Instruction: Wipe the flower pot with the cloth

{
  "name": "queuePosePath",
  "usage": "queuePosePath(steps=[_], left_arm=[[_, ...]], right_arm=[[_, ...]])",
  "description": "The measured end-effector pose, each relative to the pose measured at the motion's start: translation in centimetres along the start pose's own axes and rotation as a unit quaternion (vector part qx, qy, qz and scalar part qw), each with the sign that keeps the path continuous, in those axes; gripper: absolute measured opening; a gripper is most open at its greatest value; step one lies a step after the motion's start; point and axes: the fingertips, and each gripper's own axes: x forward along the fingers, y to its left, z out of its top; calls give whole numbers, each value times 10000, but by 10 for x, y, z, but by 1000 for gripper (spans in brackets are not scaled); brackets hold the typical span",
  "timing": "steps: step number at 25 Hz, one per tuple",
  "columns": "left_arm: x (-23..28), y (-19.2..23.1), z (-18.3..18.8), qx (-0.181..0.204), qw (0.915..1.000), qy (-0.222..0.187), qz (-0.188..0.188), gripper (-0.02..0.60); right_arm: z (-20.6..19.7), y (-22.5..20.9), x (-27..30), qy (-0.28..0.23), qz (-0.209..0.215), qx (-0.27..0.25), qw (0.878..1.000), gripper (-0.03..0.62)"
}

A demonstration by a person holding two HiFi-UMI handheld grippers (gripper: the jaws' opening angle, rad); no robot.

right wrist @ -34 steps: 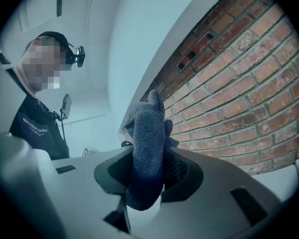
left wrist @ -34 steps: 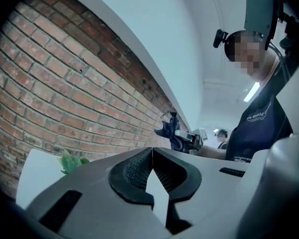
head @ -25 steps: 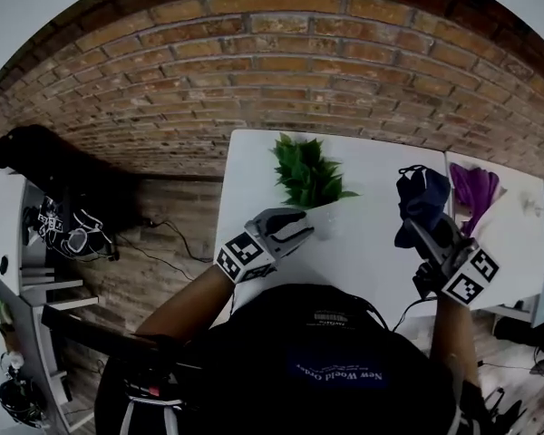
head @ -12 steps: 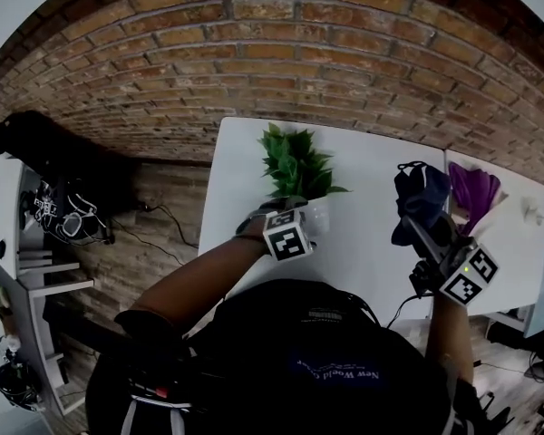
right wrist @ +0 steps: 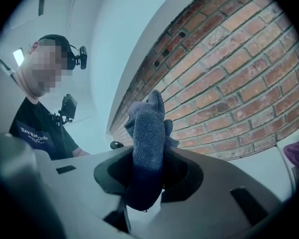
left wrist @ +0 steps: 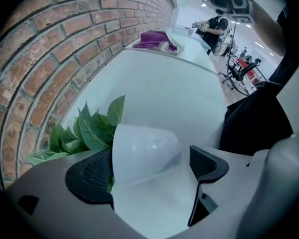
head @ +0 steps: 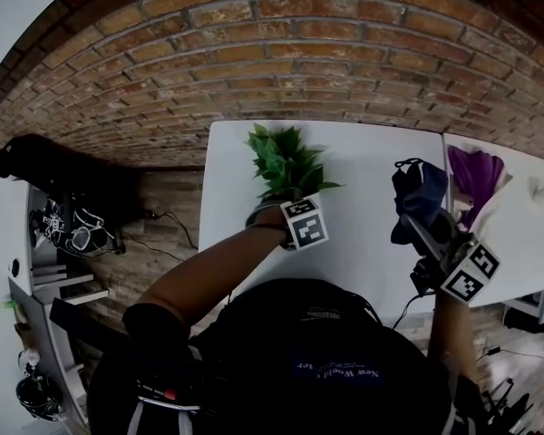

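Note:
A white flower pot [left wrist: 144,151] with a green leafy plant [head: 286,159] stands on the white table [head: 367,166]. My left gripper [head: 295,211] points steeply down over it, and in the head view it hides most of the pot. In the left gripper view its jaws have just been opening. They stand wide with the pot between them, and the right pad [left wrist: 208,163] is clear of the pot's wall. My right gripper [head: 432,232] is held up at the right, shut on a dark blue cloth [head: 415,198] that stands out of the jaws [right wrist: 148,143].
A brick wall [head: 281,62] runs along the table's far edge. A second white table [head: 517,238] adjoins at the right with a purple thing [head: 476,175] on it. A person [right wrist: 37,118] shows in the right gripper view. Shelves with gear [head: 63,234] stand at the left.
My left gripper has moved forward from the table's near edge, tipped downward and come down over the pot. My right gripper has shifted slightly with the cloth still in it.

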Motion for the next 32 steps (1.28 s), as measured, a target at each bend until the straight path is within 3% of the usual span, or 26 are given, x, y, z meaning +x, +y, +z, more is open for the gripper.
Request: queuePosePath(steps=[8, 21, 28, 32], left_arm=[[30, 2, 1, 89, 9996, 268, -1, 482], [57, 8, 11, 295, 9991, 284, 147, 580], [47, 6, 1, 469, 9981, -341, 199, 572], [13, 3, 1, 397, 9933, -1078, 120, 569]], right_arm=[[-7, -4, -3, 28, -35, 81, 10000, 114], [-8, -11, -7, 16, -125, 133, 9998, 114], [-4, -4, -9, 22, -109, 49, 9999, 114], [-2, 0, -9, 36, -96, -21, 9999, 114]])
